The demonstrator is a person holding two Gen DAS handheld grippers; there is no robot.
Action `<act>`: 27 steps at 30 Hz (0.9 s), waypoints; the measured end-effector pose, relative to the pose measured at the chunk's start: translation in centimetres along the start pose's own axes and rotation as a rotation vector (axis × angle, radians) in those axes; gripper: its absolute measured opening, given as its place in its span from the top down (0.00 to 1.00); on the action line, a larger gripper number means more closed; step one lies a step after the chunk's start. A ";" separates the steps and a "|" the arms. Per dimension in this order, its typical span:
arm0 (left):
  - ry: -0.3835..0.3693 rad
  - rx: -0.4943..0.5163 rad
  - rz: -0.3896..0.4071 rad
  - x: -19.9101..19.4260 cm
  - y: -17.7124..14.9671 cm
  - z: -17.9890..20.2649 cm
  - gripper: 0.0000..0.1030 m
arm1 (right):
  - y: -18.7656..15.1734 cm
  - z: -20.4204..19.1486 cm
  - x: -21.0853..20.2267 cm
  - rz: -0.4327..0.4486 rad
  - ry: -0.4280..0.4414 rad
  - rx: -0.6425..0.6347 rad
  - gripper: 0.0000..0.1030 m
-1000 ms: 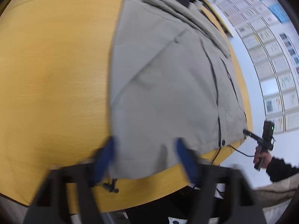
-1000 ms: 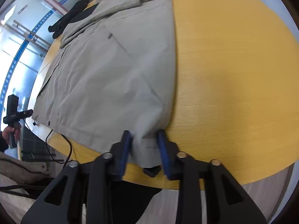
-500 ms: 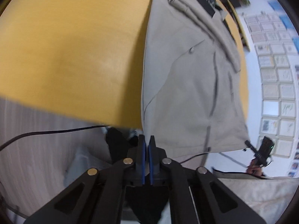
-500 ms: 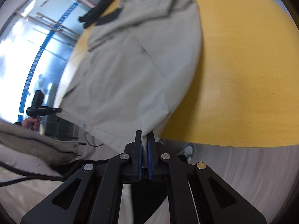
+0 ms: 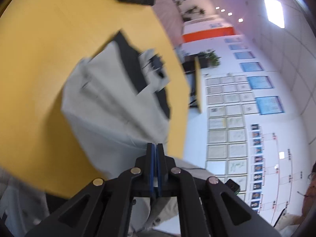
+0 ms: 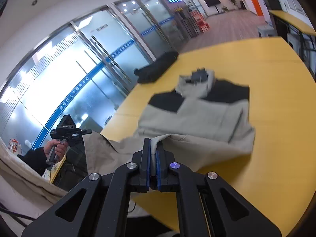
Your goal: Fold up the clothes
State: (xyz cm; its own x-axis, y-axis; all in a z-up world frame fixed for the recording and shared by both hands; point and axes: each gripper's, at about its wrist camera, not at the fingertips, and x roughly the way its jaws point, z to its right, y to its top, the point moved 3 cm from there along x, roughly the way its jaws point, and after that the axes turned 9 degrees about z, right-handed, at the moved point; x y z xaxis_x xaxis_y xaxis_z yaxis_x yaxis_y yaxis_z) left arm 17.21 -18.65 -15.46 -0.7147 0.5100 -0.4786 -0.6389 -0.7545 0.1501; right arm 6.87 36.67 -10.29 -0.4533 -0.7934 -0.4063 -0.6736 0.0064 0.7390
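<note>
The left gripper (image 5: 155,148) is pinching the near hem of the jacket (image 5: 110,106), its fingers pressed together on the grey cloth. The right gripper (image 6: 153,144) is clamping another part of the same hem, pads tight on the fabric. The jacket is lying on the yellow table (image 6: 276,75), its near edge rising off the surface to both grippers, its black-panelled far part and hood staying flat. A black bag (image 6: 156,69) is sitting at the table's far left edge.
</note>
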 end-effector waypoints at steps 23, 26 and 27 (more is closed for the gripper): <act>0.145 0.034 -0.002 28.5 26.9 -7.8 1.00 | 14.2 29.1 30.4 -0.019 -0.218 0.247 0.95; 0.191 0.079 -0.026 29.6 27.5 -9.5 0.99 | 12.9 32.5 32.3 -0.065 -0.278 0.314 0.91; 0.206 0.094 -0.039 29.8 27.7 -9.9 0.97 | 12.5 33.2 32.4 -0.077 -0.295 0.330 0.90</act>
State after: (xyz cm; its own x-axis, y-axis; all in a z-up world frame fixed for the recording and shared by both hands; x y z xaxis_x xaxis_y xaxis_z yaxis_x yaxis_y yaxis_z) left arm -18.96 -28.41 -34.19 -0.6222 0.4355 -0.6505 -0.6954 -0.6891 0.2038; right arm -35.66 31.24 -32.06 -0.5097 -0.5918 -0.6245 -0.8402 0.1860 0.5094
